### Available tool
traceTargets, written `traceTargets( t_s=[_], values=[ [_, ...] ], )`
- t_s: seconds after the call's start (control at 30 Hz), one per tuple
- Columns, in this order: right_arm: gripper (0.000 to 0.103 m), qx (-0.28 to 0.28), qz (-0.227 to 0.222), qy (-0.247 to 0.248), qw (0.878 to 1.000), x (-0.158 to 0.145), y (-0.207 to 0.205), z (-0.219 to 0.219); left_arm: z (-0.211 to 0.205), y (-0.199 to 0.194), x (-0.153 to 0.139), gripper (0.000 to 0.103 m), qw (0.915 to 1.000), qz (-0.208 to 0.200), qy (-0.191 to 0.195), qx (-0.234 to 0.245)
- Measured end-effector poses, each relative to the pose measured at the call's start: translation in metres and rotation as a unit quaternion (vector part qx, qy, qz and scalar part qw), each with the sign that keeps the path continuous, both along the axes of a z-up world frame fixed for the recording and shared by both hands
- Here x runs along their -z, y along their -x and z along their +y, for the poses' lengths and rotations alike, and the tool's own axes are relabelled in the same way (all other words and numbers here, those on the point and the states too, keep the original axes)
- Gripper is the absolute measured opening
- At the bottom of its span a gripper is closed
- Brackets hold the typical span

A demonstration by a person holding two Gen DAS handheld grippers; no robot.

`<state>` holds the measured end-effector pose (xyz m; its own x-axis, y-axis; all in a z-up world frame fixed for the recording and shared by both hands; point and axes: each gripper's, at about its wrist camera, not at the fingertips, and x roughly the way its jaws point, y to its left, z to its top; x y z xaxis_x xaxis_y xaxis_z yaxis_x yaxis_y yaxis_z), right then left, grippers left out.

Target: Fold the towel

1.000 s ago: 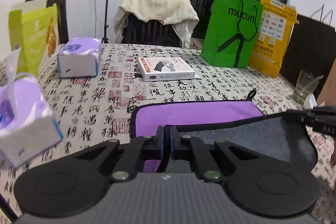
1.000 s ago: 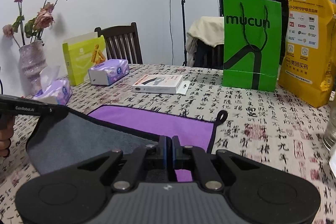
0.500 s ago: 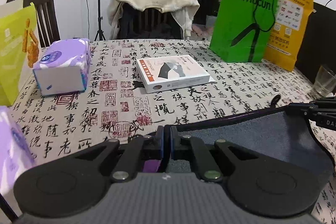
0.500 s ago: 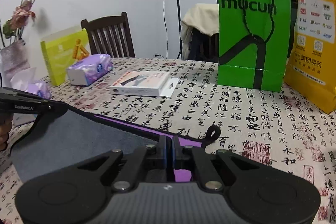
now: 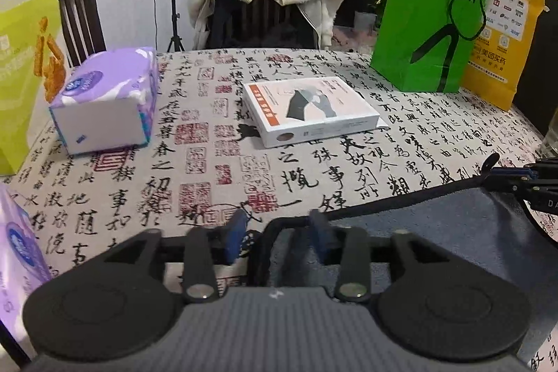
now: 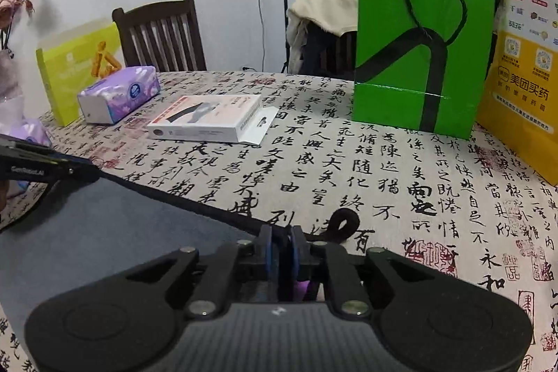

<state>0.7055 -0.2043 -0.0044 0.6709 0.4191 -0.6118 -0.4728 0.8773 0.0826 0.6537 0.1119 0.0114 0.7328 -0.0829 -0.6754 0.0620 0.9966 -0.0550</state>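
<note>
The towel (image 5: 453,232) is grey on top with a black hem and purple underneath; it lies folded over on the calligraphy tablecloth. In the left wrist view my left gripper (image 5: 277,234) is open, its blue pads apart, with the towel's left corner lying between them. In the right wrist view my right gripper (image 6: 280,251) is shut on the towel's (image 6: 104,232) right corner, beside the black hanging loop (image 6: 345,222); a bit of purple shows under the jaws. Each gripper shows at the edge of the other's view.
A white box (image 5: 310,108) lies mid-table. A purple tissue pack (image 5: 104,100) and a lime bag (image 5: 24,65) stand left, another tissue pack (image 5: 17,260) near left. A green bag (image 5: 429,16), a yellow bag (image 5: 502,40) and a glass (image 5: 551,138) stand right. Chairs stand behind.
Both grippers carried the near edge forward over the purple half, which is now covered. My left gripper has opened and let go of its corner; the right one stays shut.
</note>
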Motion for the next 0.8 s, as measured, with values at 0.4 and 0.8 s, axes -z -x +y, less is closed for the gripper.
traceTargets(
  t_s=[0.4, 0.8],
  values=[
    [0.071, 0.002, -0.004, -0.028, 1.0, -0.019, 0.023, -0.009, -0.014, 0.045, -0.019, 0.095, 0.9994, -0.023, -0.017, 0.021],
    [0.084, 0.002, -0.023, -0.044, 0.999, -0.044, 0.085, -0.017, -0.028, 0.112, -0.043, 0.097, 0.9985, -0.045, -0.017, 0.024]
  ],
)
